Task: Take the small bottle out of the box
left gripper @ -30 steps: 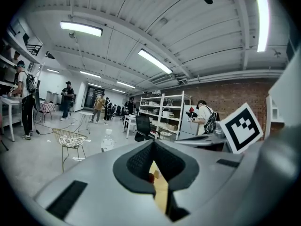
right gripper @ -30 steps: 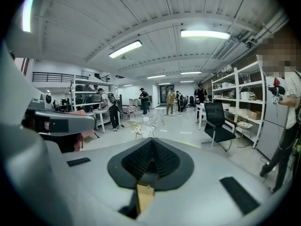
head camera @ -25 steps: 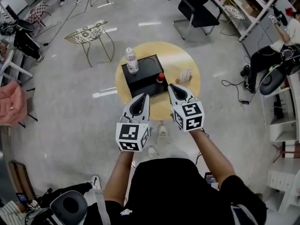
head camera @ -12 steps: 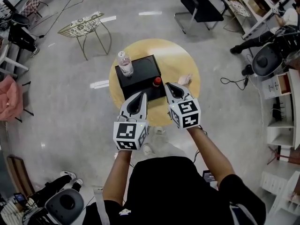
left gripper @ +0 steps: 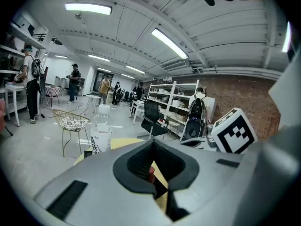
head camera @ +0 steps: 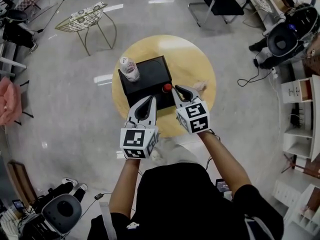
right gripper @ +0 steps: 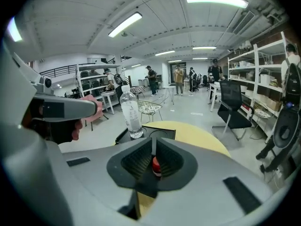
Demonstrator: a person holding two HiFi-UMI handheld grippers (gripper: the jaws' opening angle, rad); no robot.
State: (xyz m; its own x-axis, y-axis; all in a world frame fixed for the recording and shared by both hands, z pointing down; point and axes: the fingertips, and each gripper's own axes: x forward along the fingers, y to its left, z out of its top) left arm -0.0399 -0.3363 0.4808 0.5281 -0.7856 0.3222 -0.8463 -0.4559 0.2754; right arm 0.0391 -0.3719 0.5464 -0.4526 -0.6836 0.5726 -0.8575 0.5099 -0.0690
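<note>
The left hand-held gripper (head camera: pixel 149 100) and right hand-held gripper (head camera: pixel 178 89) are closed and empty, while the small red-capped bottle (head camera: pixel 167 87) stands in the black rectangular box (head camera: pixel 150 76) on the round yellow bench (head camera: pixel 195 64).

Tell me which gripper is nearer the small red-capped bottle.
Right. The right gripper sits just right of the small bottle, tips almost at it. The left gripper is farther, to the bottle's near left over the front edge of the box.
</note>
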